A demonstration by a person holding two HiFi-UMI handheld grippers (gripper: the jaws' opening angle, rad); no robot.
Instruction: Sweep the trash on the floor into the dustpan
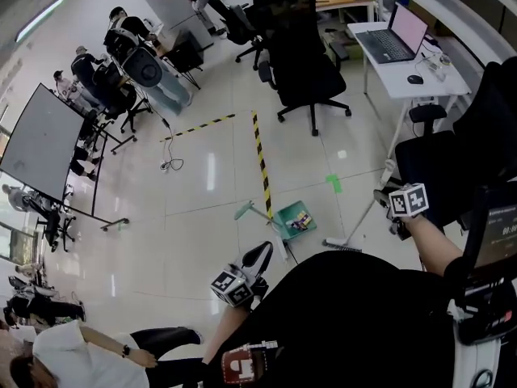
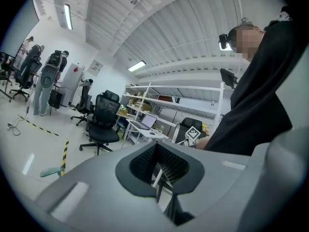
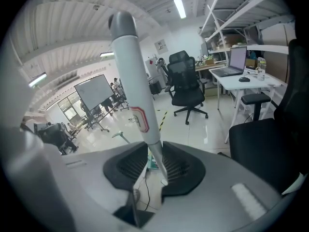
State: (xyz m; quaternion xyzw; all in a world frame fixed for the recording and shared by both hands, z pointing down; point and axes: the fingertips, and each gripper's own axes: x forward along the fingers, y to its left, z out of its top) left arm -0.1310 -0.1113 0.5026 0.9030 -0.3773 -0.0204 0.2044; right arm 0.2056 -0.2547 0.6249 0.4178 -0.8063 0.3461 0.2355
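Open floor (image 1: 194, 208) spreads ahead of us and to our left. It is pale, glossy tile crossed by two strips of black-and-yellow hazard tape (image 1: 260, 164), with a small patch of green tape (image 1: 334, 183) to the right of the longer strip. The room tightens on the right, where a white counter (image 1: 420, 83) carries an open laptop (image 1: 394, 35). A black office chair (image 1: 303, 63) stands beside the counter, and a second dark chair (image 1: 452, 148) sits close by our right arm.

The dustpan (image 1: 283, 215) is a green, squarish plastic tray. It sits on the tiles just in front of us, near the lower end of the long tape strip. The flat broom head (image 1: 343, 247) rests on the floor to its right, near but not touching it.

Our left gripper (image 2: 158, 170) has its dark ribbed pads (image 2: 176, 166) closed on a thin white rod (image 2: 157, 175), which in the head view runs toward the dustpan. Our right gripper (image 3: 154, 166) is clamped on the broom handle (image 3: 133, 81). The handle is a smooth pale-grey tube with a red-edged label, and it narrows to a slimmer metal stem where the pads meet it.

Small multi-coloured pieces of trash (image 1: 300, 219) lie inside the dustpan.
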